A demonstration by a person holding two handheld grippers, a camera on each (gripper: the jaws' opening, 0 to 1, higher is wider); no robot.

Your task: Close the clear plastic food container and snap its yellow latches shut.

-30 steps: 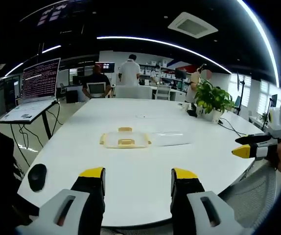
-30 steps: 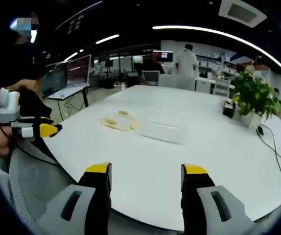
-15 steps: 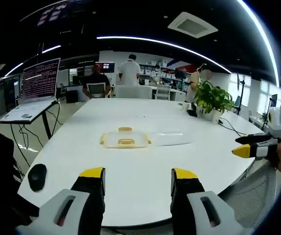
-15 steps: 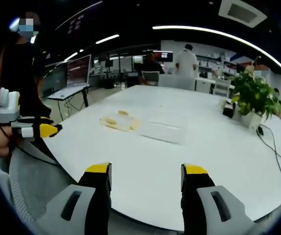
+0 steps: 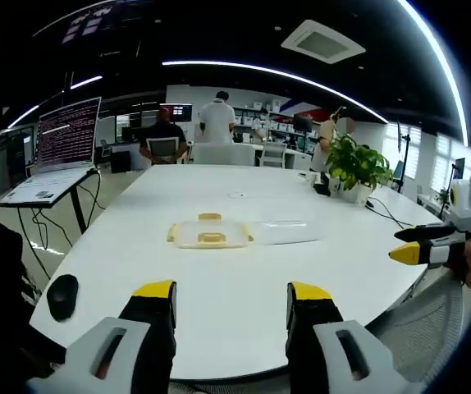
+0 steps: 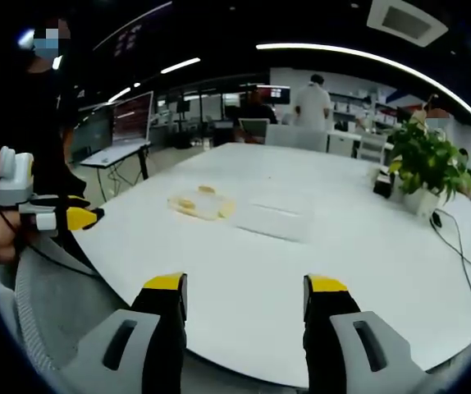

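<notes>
A flat clear lid with yellow latches (image 5: 210, 234) lies near the middle of the white table (image 5: 227, 283). Just to its right a clear plastic container (image 5: 285, 232) rests apart from it. My left gripper (image 5: 231, 294) hovers open over the table's near edge, well short of both. In the right gripper view the lid (image 6: 200, 202) and the container (image 6: 275, 220) lie ahead, with my right gripper (image 6: 246, 286) open above the table edge. Each gripper shows in the other's view, off the table's side: the right gripper (image 5: 420, 246) and the left gripper (image 6: 65, 218).
A black mouse (image 5: 61, 295) lies at the table's left edge. A laptop (image 5: 59, 156) stands on a stand to the left. A potted plant (image 5: 357, 168) and cables sit at the far right. People stand and sit beyond the table. A person stands near the left gripper.
</notes>
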